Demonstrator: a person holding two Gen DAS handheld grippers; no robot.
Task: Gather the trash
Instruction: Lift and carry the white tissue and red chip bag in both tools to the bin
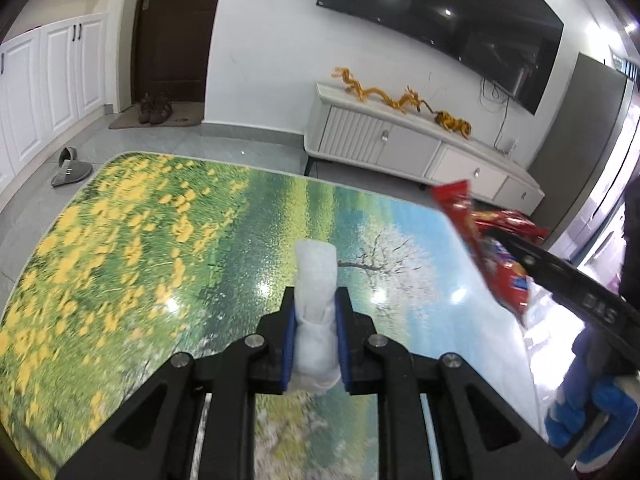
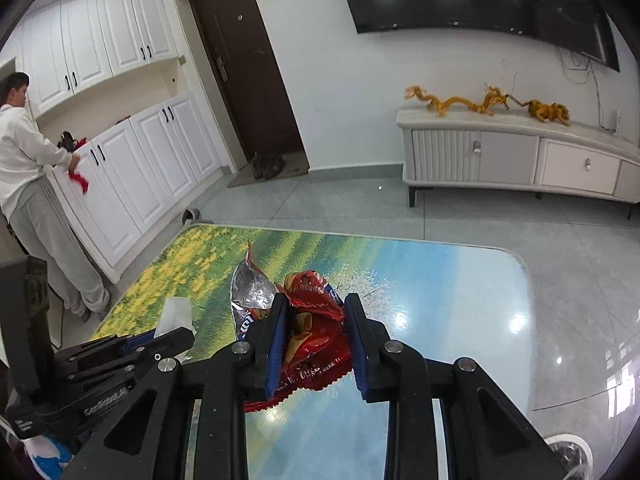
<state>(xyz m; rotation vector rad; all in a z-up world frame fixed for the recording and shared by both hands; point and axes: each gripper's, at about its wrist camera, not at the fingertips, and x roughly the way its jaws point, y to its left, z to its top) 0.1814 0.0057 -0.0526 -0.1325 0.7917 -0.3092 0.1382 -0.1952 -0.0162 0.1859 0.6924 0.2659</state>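
Observation:
My left gripper (image 1: 316,293) is shut on a crumpled white tissue (image 1: 315,260), which stands up between the blue pads above the table with a meadow print (image 1: 160,220). My right gripper (image 2: 316,299) is shut on a crumpled red snack wrapper (image 2: 312,322) with a silver inside, held just over the same table (image 2: 440,300). In the left wrist view the wrapper (image 1: 460,216) hangs at the right, pinched by the black right gripper (image 1: 516,252). The right wrist view shows the left gripper (image 2: 168,336) with the tissue (image 2: 176,314) at lower left.
A white TV cabinet (image 2: 520,160) with golden dragon figures (image 2: 452,102) stands against the far wall under a dark TV (image 1: 460,20). A person in a white top (image 2: 28,168) stands by white cupboards (image 2: 132,168). Shoes (image 1: 155,109) and a slipper (image 1: 70,170) lie on the floor.

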